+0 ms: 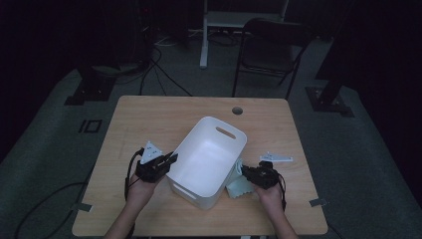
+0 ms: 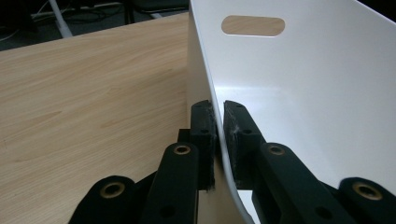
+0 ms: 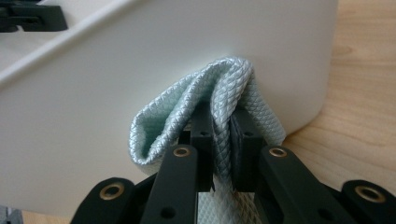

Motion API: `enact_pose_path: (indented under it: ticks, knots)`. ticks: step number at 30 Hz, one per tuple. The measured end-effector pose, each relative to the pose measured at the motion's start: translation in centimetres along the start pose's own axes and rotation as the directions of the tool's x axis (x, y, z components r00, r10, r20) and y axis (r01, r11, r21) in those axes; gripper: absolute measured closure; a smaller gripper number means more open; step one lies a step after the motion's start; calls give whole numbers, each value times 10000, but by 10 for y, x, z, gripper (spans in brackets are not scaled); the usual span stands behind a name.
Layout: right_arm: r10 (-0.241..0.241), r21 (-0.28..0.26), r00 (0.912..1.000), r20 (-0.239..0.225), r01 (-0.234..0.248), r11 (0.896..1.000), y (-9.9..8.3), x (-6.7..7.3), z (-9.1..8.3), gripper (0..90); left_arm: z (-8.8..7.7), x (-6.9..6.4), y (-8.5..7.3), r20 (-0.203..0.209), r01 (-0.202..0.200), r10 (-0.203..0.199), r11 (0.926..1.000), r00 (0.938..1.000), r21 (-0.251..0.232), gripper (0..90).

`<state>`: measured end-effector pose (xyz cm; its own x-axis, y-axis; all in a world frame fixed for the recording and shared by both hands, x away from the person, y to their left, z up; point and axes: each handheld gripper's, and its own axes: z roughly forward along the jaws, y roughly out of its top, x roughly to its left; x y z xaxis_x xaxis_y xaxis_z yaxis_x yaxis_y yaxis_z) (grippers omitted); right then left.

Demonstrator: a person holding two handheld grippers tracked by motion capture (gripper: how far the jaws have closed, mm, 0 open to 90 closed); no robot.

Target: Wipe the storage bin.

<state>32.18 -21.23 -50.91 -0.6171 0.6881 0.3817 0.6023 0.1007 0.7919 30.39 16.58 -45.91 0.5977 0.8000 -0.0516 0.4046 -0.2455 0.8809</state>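
A white plastic bin (image 1: pixel 206 162) is sitting tilted near the middle of the wooden surface (image 1: pixel 149 117), its open top facing up and toward the person, with an oval handle slot (image 1: pixel 225 132) in its far wall. The left gripper (image 1: pixel 169 160) is clamping the bin's left wall; in the left gripper view the thin white rim (image 2: pixel 219 135) is running between the two black jaws, one pad pressing on the outside and one on the inside. The right gripper (image 1: pixel 247 173) is pinching a pale blue-green quilted cloth (image 1: pixel 238 185) just beside the bin's right wall. In the right gripper view the cloth (image 3: pixel 219 93) is bunching up in folds above the clenched jaws and pressing against the bin's white outer side (image 3: pixel 93 88), close to its rounded corner. The rest of the cloth is lying on the surface beside the bin. A person's hands and forearms are coming in from the near edge, one behind each gripper.
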Motion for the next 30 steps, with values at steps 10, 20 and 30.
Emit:
enact_pose_path:
  ticks: [10, 20, 30]
  knots:
    - [241, 553, 9993, 292, -257, 9981, -8, -13, 14, 821, 0, -1, 0, -54, -15, 15, 10000, 10000, -2, 831]
    - [293, 1020, 9976, 631, -357, 9941, -12, -18, 22, 824, 0, -1, 0, -108, 34, -35, 10000, 9999, -48, 826]
    - [160, 498, 9998, -86, -156, 9986, -6, 6, 2, 827, 1, -3, -1, -328, 106, -111, 9998, 9994, -153, 829]
